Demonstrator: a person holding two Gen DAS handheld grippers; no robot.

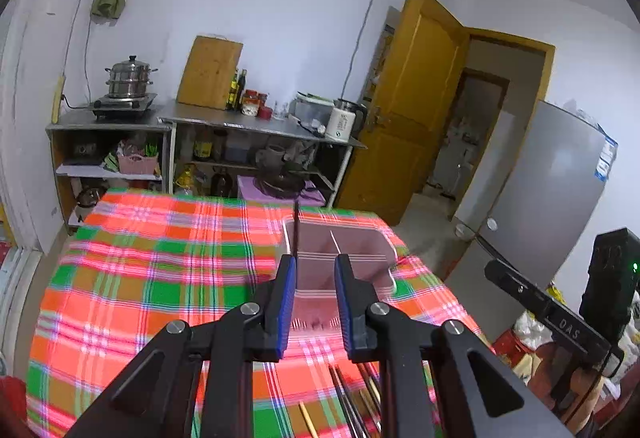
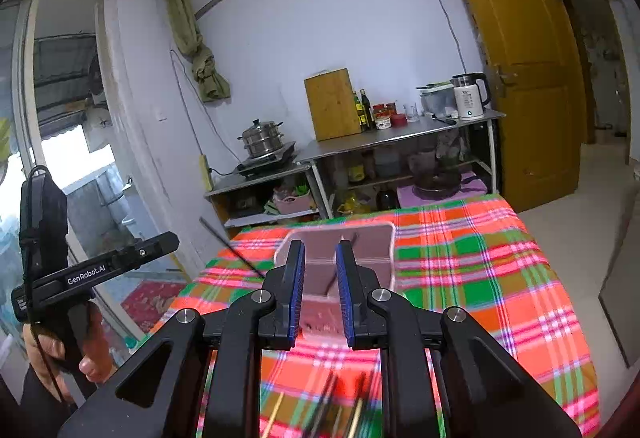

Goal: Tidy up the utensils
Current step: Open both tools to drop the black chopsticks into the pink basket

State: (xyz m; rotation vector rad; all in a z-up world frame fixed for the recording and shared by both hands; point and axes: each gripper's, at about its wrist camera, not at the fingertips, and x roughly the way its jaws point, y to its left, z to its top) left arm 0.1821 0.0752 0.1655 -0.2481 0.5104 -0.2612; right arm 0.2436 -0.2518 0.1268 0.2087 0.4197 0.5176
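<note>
Pink bin on plaid cloth, both claws released

Left claw [image 1: 315, 266] and right claw [image 2: 320, 252], blue ribbed pads parted, grasp nothing; rectangular pink plastic bin [image 1: 360, 242] at twelve o'clock, thin chopsticks [image 1: 352, 398] at six.

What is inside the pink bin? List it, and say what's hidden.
One pale chopstick leans inside the pink bin. Its floor is hidden by its near wall and the left gripper.
</note>
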